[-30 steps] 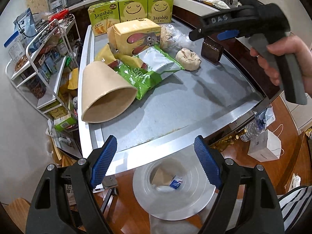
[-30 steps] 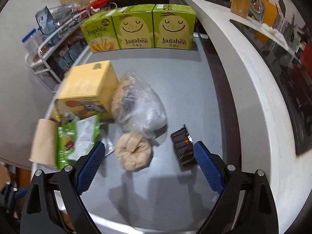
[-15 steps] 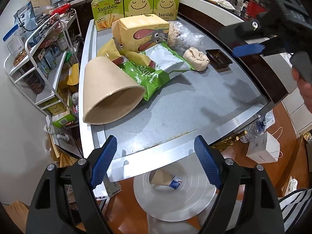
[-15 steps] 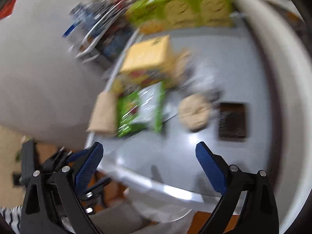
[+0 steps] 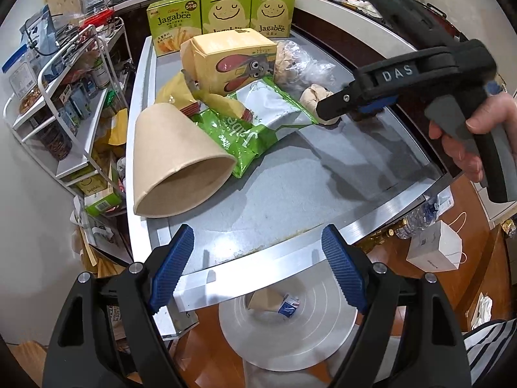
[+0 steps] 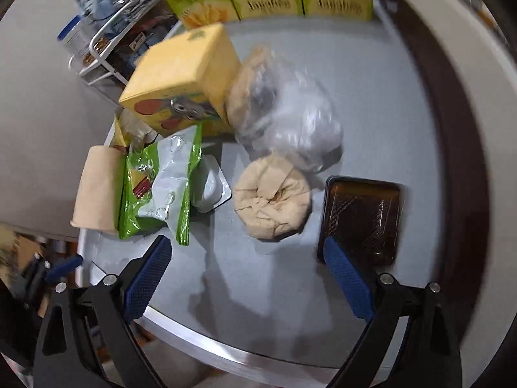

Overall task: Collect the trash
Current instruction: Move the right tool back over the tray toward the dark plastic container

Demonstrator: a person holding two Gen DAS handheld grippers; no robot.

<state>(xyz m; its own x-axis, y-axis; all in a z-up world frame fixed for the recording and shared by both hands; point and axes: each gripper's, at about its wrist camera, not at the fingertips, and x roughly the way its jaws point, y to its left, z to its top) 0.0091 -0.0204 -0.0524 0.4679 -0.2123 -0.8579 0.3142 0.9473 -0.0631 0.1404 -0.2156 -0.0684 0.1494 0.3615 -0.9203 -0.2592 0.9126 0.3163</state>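
Trash lies on a grey table [image 5: 290, 190]: a brown paper cup on its side [image 5: 177, 161], a green snack bag [image 5: 248, 126], a yellow rabbit box [image 5: 232, 61], a clear plastic bag [image 6: 284, 113], a crumpled tan paper ball [image 6: 273, 197] and a dark plastic tray [image 6: 363, 218]. My left gripper [image 5: 258, 268] is open and empty over the table's near edge. My right gripper [image 6: 248, 274] is open and empty, just short of the paper ball and tray; it also shows in the left wrist view [image 5: 416, 80].
Three green Jagabee boxes [image 5: 223, 16] stand at the table's far end. A wire rack of goods [image 5: 64, 103] is at the left. A round silver bin [image 5: 287, 323] with a paper scrap and small carton sits on the floor below the near edge. A white paper bag [image 5: 434, 249] stands at right.
My right gripper swung out over the table edge and came back down close to the paper ball and dark tray. My left gripper has stayed nearly still.
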